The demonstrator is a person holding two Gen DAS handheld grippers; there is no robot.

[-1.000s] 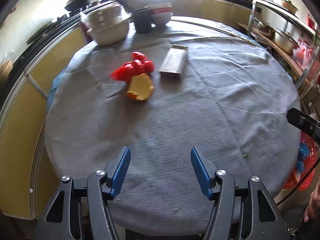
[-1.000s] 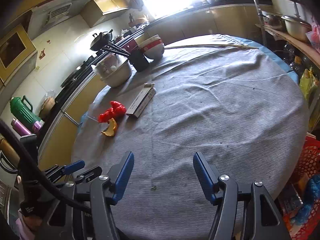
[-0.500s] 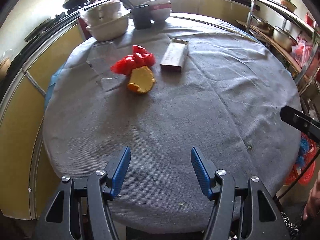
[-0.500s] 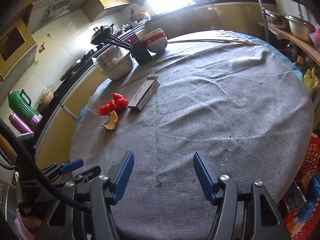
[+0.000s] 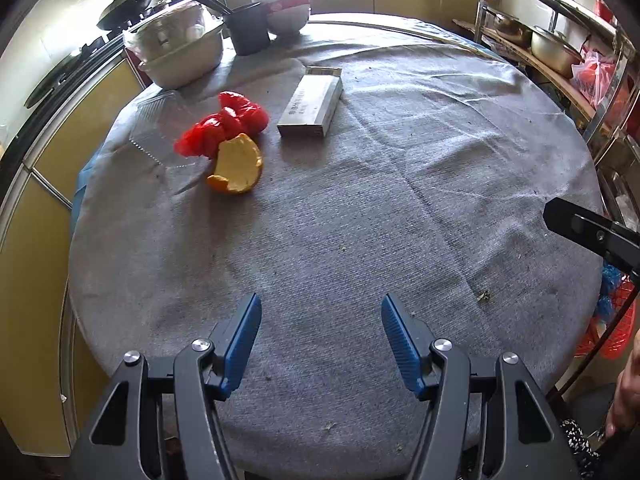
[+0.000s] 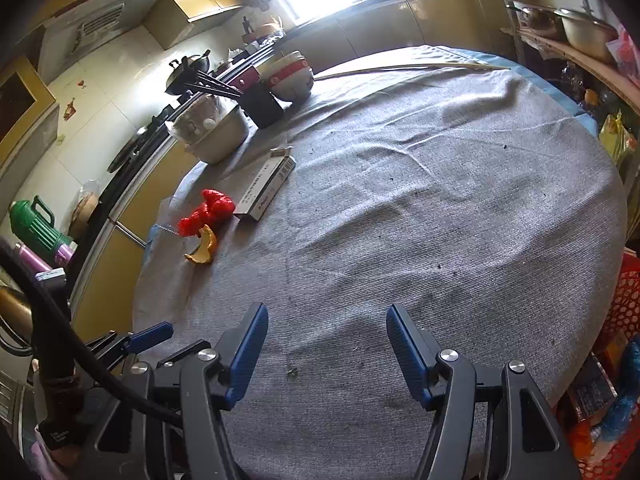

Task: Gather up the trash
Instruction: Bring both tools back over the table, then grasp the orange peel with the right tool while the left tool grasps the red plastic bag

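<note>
On the round grey-clothed table (image 5: 400, 208) lie an orange peel (image 5: 237, 164), a crumpled red plastic bag (image 5: 222, 128), a clear plastic sheet (image 5: 160, 124) and a flat grey carton (image 5: 312, 104), all at the far left. The same peel (image 6: 203, 246), red bag (image 6: 208, 210) and carton (image 6: 266, 188) show in the right wrist view. My left gripper (image 5: 318, 334) is open and empty over the near table edge, well short of the trash. My right gripper (image 6: 324, 344) is open and empty, also near the front edge.
A steel basin (image 5: 180, 52), a dark chopstick cup (image 5: 248, 32) and stacked bowls (image 5: 288, 12) stand at the table's far edge. Yellow cabinets run along the left. A metal shelf with pots (image 5: 552, 44) is on the right. A red basket (image 6: 624, 312) sits below the table's right side.
Both grippers stayed open. The left wrist view has drawn back and steadied, so the trash sits a little farther up and left. The right view shifted slightly.
</note>
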